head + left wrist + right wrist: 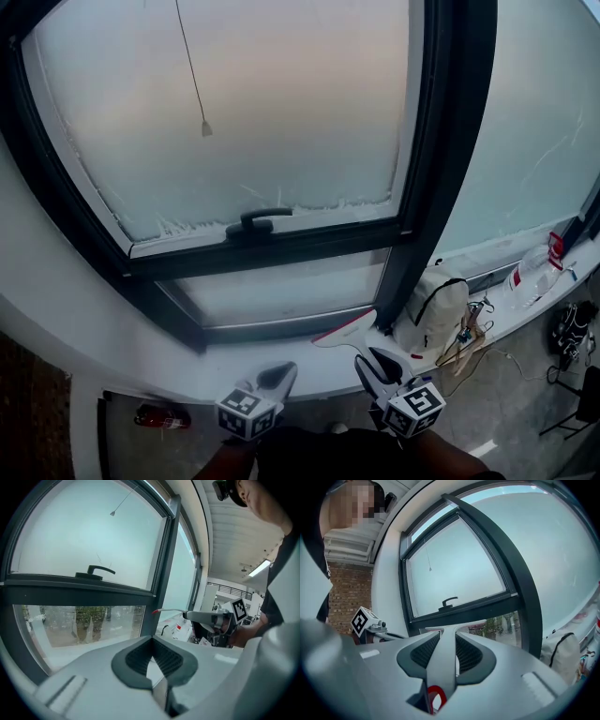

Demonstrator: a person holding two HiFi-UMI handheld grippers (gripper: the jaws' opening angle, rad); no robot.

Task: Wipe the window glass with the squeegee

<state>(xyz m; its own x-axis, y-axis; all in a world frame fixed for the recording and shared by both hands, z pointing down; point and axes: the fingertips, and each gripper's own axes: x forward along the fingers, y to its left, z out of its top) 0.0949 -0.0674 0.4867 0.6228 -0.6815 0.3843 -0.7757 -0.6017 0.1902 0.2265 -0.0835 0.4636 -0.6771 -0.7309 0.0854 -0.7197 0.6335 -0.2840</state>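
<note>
Two grippers sit low in the head view, both in front of the white sill (187, 370); the right gripper (375, 362) has its jaws clamped on the handle of the squeegee (345, 330), and its own view confirms it, the white handle running straight up between the ribbed pads (469, 654) to the T-shaped blade, a red loop showing at the handle's lower end; the left gripper (277, 377) has its jaws pressed together at the tips with nothing between them, just beside the right one and level with it; the squeegee's blade, white with a red tip, hangs over the sill near the foot of the black mullion (441, 159), in front of the lower pane (281, 291); from the left gripper view the blade looks short of the glass, though contact can't be settled from here; that lower pane is clear, with trees showing through it; above it, the big upper pane (281, 112) is frosted over, edged with streaks along its bottom, and the black window handle (258, 222) lies flat on the frame between the two; a thin pull cord with a small weight (206, 128) dangles in front of the upper pane; off to the right a white backpack (433, 309) leans against the sill, and further along a white bottle (532, 277) with a red cap lies on its side.
</note>
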